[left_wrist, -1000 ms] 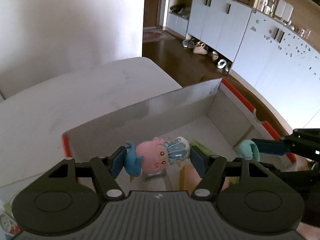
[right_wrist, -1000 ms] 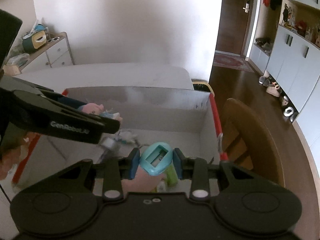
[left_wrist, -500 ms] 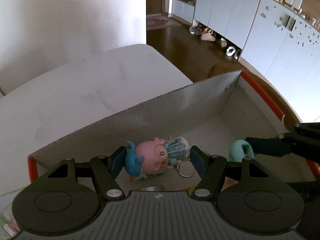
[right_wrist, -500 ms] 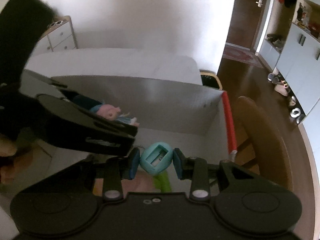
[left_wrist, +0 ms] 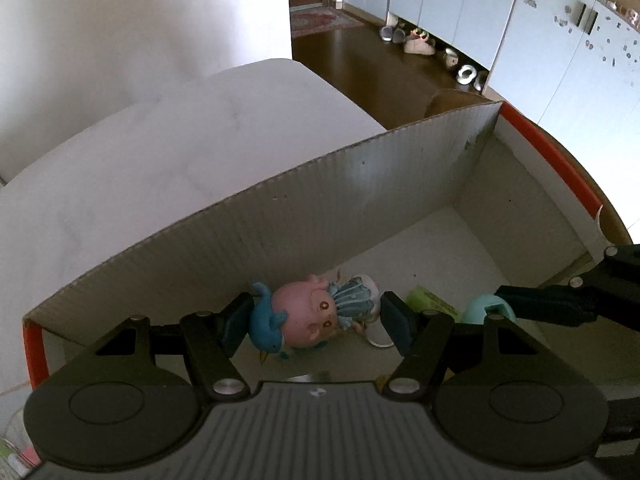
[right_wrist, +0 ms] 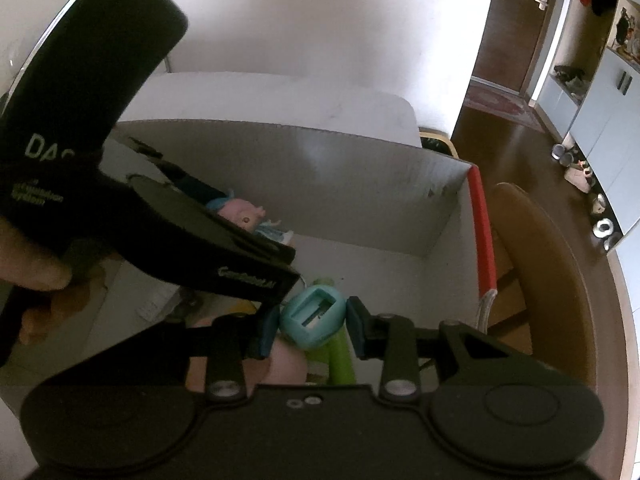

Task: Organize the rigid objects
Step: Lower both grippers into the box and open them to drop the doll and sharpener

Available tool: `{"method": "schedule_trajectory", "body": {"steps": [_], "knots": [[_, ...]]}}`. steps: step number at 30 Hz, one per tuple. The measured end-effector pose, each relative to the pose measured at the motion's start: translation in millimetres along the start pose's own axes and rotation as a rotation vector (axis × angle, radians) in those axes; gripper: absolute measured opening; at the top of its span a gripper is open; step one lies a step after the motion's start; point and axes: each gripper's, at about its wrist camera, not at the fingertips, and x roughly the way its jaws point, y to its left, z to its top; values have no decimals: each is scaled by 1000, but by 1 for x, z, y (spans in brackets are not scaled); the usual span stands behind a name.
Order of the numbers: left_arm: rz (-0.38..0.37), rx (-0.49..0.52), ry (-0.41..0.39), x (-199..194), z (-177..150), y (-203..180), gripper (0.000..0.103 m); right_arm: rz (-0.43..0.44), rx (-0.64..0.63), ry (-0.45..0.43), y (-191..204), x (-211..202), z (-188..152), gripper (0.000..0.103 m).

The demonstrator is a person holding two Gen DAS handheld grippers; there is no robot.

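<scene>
My left gripper (left_wrist: 316, 320) is shut on a pink-headed doll figurine (left_wrist: 308, 320) with a blue bird and blue dress, held low inside the white cardboard box (left_wrist: 304, 216). The doll also shows in the right wrist view (right_wrist: 248, 216). My right gripper (right_wrist: 312, 322) is shut on a teal pencil sharpener (right_wrist: 312, 318), held inside the same box (right_wrist: 448, 236); the sharpener shows at the right of the left wrist view (left_wrist: 486, 310).
The box has orange-red rims (right_wrist: 482, 232) and holds a green item (right_wrist: 340, 356) and other small toys on its floor. It stands on a white table (left_wrist: 168, 160). A wooden chair (right_wrist: 552, 280) stands right of the box. The left gripper body (right_wrist: 120, 200) crosses the right wrist view.
Both grippers have moved forward and down into the box, each still holding its object. The left gripper now overlaps more of the right wrist view.
</scene>
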Motion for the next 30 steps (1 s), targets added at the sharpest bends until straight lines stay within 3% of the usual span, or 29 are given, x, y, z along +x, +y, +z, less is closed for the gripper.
{"method": "schedule_trajectory", "body": {"steps": [11,20,23,25,30], "knots": [[-14,-33,23,0,4,5,70,-2,25,-3,-7,-4,-1,43],[-19,-69,-32,-20,-2,6,70,27,71,-31,-11,-20,-6,49],[-17,-63,-57,-31,-6,5,70,25,70,-46,-9,-28,-10,54],[-16,-63,-74,-40,-9,4,70,31,86,-57,-9,-33,-12,63],[-26,-56,-113,-61,-19,1,70,36,104,-87,-9,-48,-16,68]]}}
